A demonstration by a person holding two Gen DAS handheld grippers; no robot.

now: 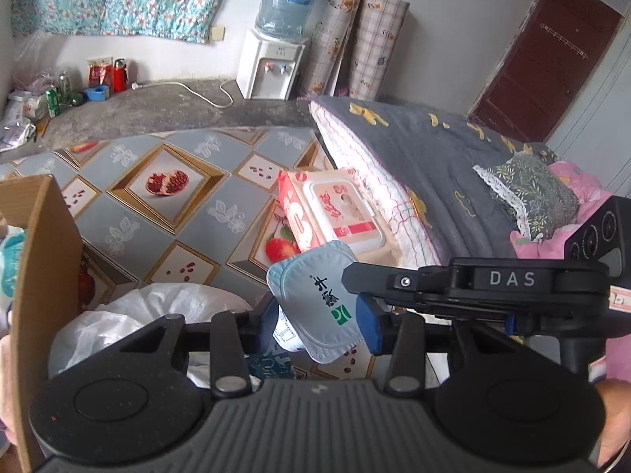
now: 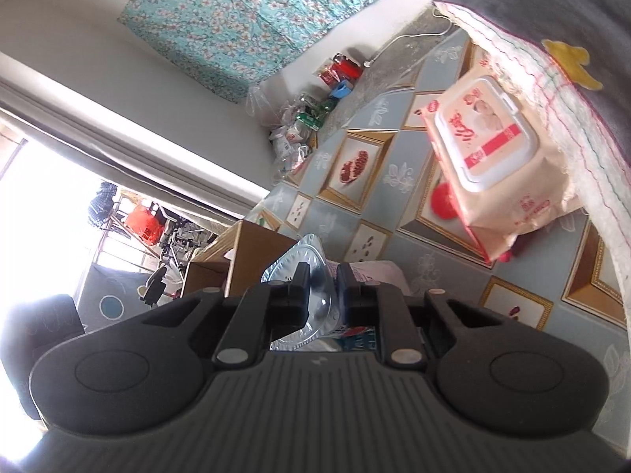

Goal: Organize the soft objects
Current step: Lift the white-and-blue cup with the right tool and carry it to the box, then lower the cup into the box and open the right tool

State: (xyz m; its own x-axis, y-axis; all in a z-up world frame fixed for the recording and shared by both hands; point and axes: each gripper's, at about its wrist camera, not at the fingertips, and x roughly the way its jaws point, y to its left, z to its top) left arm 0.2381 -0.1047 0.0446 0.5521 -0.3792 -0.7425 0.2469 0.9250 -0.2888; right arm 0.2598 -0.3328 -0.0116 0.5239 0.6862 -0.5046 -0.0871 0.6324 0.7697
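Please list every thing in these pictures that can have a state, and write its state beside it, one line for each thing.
Pouch: held off the floor, gripped by both tools.
Left tool: shut on the pouch.
Right tool: shut on the pouch's edge.
Wipes pack: lid closed, leaning against the quilt.
Quilt: folded, lying flat.
Cardboard box: open.
Door: closed.
Plastic bag: crumpled beside the cardboard box.

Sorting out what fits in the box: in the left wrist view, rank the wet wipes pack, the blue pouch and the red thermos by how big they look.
Largest to smallest:
1. wet wipes pack
2. blue pouch, nearly as big, but nearer the camera, so unsure
3. red thermos, tiny and far away
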